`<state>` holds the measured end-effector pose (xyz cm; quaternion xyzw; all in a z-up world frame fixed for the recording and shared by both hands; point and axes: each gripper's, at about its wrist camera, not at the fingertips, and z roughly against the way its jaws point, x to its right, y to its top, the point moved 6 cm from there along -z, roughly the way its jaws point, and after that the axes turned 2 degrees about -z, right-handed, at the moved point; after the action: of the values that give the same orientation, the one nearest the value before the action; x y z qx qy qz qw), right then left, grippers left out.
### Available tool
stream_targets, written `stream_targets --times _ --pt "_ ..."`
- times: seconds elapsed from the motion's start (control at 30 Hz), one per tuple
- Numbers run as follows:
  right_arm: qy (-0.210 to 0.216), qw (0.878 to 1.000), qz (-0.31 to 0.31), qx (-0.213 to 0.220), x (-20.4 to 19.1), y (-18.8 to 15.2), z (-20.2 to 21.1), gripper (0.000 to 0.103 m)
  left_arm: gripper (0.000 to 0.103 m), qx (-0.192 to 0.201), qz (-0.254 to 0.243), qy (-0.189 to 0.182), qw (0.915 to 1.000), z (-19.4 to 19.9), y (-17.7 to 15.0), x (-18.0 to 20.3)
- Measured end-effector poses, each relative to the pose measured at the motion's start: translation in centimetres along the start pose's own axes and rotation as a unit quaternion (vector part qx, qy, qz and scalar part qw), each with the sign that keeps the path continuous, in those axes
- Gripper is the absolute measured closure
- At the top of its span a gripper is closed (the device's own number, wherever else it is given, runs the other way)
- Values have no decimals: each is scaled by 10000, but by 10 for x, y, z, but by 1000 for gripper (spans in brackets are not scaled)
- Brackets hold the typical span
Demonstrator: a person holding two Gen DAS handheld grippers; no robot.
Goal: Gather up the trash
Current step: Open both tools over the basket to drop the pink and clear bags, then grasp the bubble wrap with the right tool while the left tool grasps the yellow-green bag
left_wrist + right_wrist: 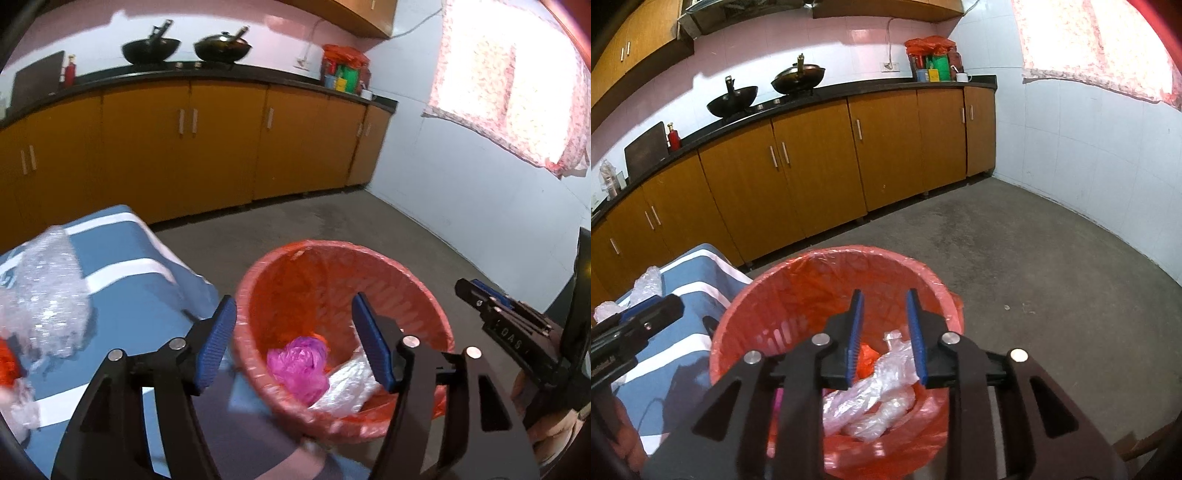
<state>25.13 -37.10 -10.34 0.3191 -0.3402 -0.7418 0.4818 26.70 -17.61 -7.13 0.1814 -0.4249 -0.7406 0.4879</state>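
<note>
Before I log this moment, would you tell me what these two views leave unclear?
- Bin floor: in both views, covered by the pink bag and clear plastic; anything underneath is hidden.
- Clear wrap on the striped cloth: blurred in the left wrist view; its make-up is unreadable.
- Orange scrap: cut off by the left edge.
- Countertop containers: too small to identify.

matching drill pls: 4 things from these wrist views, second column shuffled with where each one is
1. pink bag
2. bubble wrap
3. woks
4. left gripper

a. on the black counter
b. on the blue striped cloth
c. inside the red bin
d. above the bin, jaws apart, nothing between them

Pairs: 1-c, 2-b, 3-a, 4-d
</note>
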Motion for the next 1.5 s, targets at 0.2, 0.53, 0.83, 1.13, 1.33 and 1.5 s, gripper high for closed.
stream_targets --times 0.2,0.53,0.83,1.13,1.33,1.5 --pt "289 9994 211 6 -37 2 10 67 23 324 7 554 9979 46 -8 -40" --pt "1341 9871 823 -293 -161 -15 22 63 3 813 316 1957 9768 145 -50 -147" --pt "2050 9661 1365 -774 -281 -53 7 59 3 791 647 3149 9436 206 -93 -242" --pt "2116 9628 1359 -984 -345 -64 -28 41 2 727 981 3286 9365 219 -117 -286" --pt "1966 9632 1365 -1224 -362 -74 -57 40 2 601 953 3284 9378 213 -121 -295" --pt "2005 9585 1485 -1381 -368 -85 -69 55 2 497 987 3235 9398 206 -125 -299"
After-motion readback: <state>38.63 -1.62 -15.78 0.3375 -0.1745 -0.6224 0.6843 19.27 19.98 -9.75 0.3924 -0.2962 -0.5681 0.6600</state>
